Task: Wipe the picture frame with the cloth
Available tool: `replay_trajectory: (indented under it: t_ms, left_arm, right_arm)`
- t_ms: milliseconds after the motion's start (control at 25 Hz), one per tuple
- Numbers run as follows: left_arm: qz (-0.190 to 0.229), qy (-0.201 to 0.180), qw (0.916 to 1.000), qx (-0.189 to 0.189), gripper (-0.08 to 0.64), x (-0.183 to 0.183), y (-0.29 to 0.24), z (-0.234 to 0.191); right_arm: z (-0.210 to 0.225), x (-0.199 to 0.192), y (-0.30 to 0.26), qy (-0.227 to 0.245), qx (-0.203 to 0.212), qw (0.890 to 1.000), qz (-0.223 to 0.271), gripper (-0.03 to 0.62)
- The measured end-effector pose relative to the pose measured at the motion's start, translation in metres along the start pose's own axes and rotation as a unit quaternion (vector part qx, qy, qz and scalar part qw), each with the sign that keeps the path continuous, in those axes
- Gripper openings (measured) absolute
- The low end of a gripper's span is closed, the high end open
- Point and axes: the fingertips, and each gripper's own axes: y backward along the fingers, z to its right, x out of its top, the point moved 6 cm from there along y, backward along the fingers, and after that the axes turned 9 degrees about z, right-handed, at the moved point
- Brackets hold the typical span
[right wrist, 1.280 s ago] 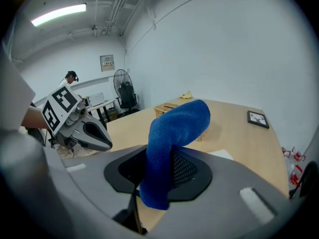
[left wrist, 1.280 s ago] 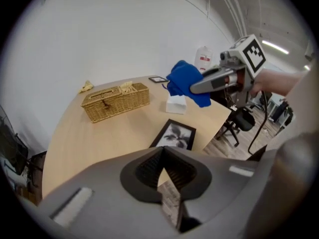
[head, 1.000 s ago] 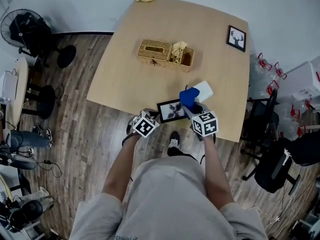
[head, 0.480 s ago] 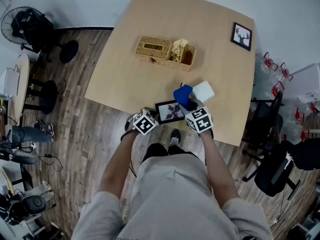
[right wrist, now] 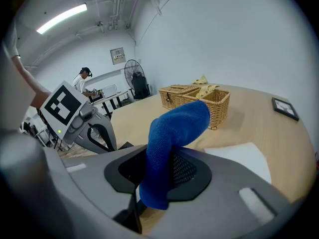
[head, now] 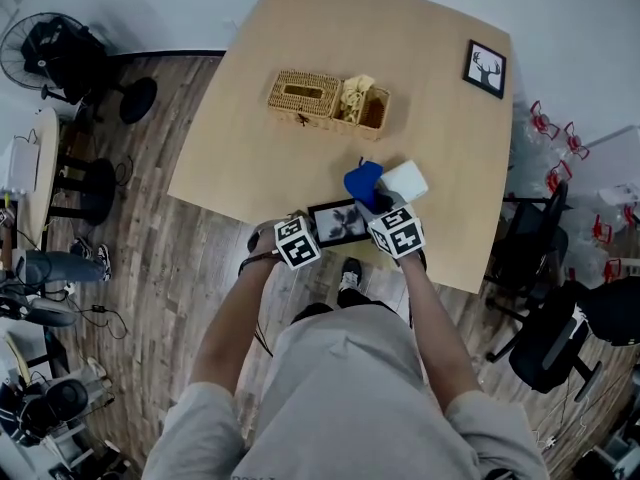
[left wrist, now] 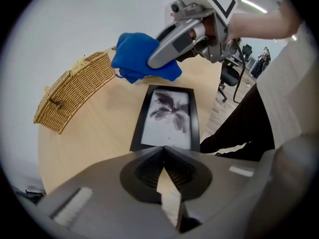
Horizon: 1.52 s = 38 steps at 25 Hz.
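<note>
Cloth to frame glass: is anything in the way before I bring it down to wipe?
Nothing visible. The cloth hangs from the right gripper over one end of the frame, and the glass is bare. The left gripper sits shut at the opposite edge, clear of the glass.

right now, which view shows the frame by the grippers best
The left gripper view: the frame lies flat in mid-picture, black border and leaf print clear. The head view shows the frame small and less clear. The right gripper view shows the cloth, not clearly the frame.
</note>
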Motion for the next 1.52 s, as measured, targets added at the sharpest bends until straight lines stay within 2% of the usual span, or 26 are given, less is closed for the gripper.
replay_trajectory:
  t_ms: [80,240,600,840,1080,1200,1520]
  left_arm:
    - [-0.002,0.001,1.0000,0.001,0.053,0.001,-0.001,-0.001]
    - [-0.011,-0.012,0.9999,0.003,0.052,0.003,-0.003,-0.001]
    - [-0.024,-0.007,0.9997,0.005,0.052,0.004,-0.004,0.001]
    - [-0.026,-0.004,0.9996,0.002,0.052,0.003,-0.002,-0.001]
    - [-0.038,-0.012,0.9992,0.001,0.052,0.006,-0.005,0.000]
    - [-0.045,-0.008,0.9990,0.002,0.052,0.006,-0.005,0.000]
    - [-0.055,-0.029,0.9980,-0.004,0.052,0.007,-0.007,0.003]
  right_arm:
    - [-0.001,-0.002,-0.011,0.009,0.010,1.000,-0.014,0.104]
    - [-0.002,-0.027,-0.037,0.039,0.035,0.996,-0.073,0.106]
    - [-0.005,-0.034,-0.037,0.031,0.020,0.998,-0.054,0.106]
    - [-0.005,-0.031,-0.039,0.026,0.025,0.998,-0.058,0.106]
    - [-0.005,-0.030,-0.039,0.017,-0.002,0.997,-0.081,0.106]
    - [-0.006,-0.030,-0.041,0.014,-0.006,0.996,-0.089,0.106]
    - [-0.005,-0.027,-0.040,-0.018,-0.012,0.994,-0.110,0.104]
